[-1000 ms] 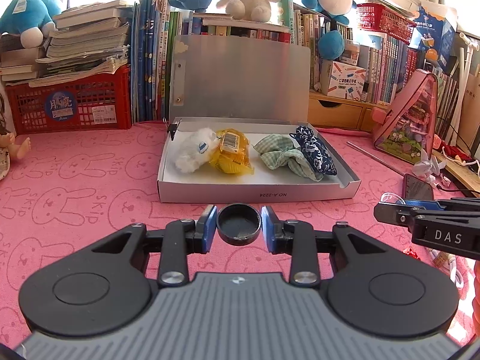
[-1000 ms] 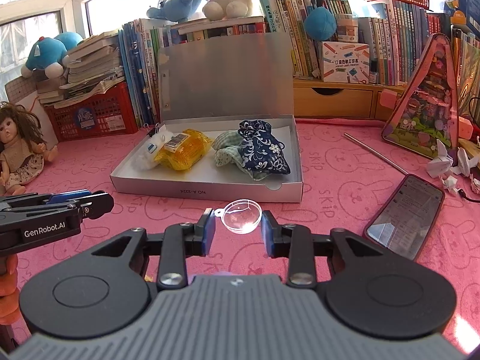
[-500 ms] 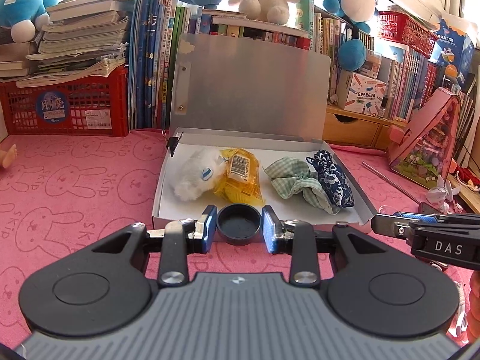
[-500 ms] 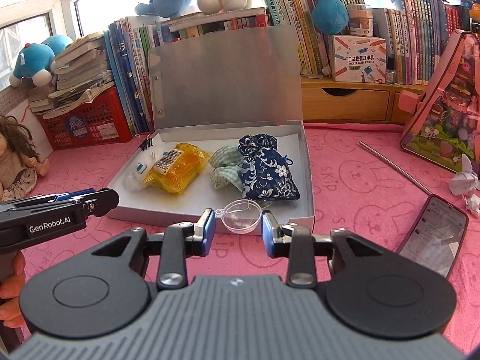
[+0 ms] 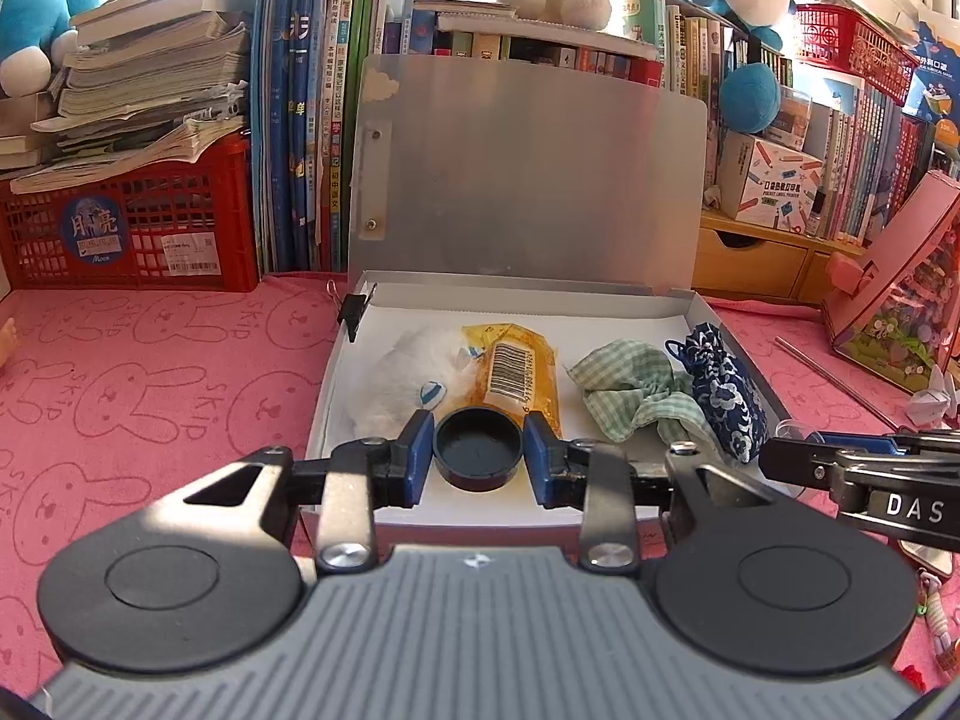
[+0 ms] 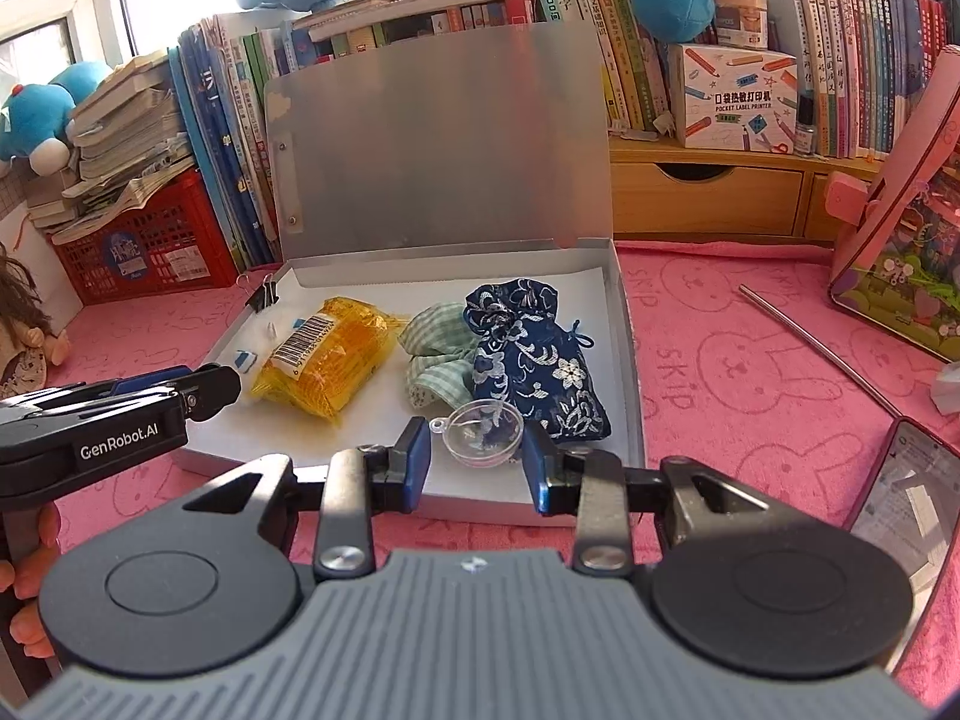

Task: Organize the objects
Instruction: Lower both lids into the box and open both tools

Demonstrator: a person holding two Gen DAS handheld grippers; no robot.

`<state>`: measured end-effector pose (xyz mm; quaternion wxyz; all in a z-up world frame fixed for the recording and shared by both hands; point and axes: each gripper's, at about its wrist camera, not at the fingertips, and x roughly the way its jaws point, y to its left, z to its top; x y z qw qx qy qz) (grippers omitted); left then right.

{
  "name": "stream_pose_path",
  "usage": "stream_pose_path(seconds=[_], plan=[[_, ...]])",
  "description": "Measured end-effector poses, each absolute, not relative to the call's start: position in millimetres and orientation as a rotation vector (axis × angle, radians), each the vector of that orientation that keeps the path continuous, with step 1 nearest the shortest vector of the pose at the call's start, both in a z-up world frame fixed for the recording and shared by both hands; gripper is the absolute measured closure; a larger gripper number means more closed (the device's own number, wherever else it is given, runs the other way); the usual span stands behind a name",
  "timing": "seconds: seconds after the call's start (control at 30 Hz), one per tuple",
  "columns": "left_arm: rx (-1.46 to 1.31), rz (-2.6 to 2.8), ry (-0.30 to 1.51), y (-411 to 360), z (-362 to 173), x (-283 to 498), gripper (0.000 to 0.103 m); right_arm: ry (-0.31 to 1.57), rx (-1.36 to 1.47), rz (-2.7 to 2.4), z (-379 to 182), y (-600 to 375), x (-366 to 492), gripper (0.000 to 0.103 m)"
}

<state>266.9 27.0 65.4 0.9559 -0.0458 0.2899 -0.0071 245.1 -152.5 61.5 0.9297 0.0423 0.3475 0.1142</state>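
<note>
My left gripper (image 5: pixel 478 457) is shut on a round black lid (image 5: pixel 478 455) and holds it over the front of the open white box (image 5: pixel 714 312). My right gripper (image 6: pixel 477 447) is shut on a clear plastic cup (image 6: pixel 483 433) over the box's front right part (image 6: pixel 624 324). In the box lie a white plush (image 5: pixel 402 378), a yellow packet (image 6: pixel 327 357), a green checked pouch (image 6: pixel 429 354) and a blue flowered pouch (image 6: pixel 531 360). The right gripper shows at the right edge of the left wrist view (image 5: pixel 780 459).
The box lid (image 5: pixel 528 180) stands upright against books. A red basket (image 5: pixel 132 228) is at back left, a phone (image 6: pixel 906 492) and a metal rod (image 6: pixel 816 348) lie right, a pink toy house (image 6: pixel 900 258) stands far right. A binder clip (image 6: pixel 262 298) sits on the box's left corner.
Both grippers have moved forward from in front of the box to over its front edge, still holding the black lid and the clear cup.
</note>
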Motion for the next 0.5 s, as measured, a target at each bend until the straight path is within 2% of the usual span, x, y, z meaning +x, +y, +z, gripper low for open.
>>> stream_pose_path(seconds=[0.5], plan=[[-0.044,0.027,0.632,21.2,46.5,312.2,0.065,0.755,0.028,0.233,35.1,-124.5,290.4,0.065]])
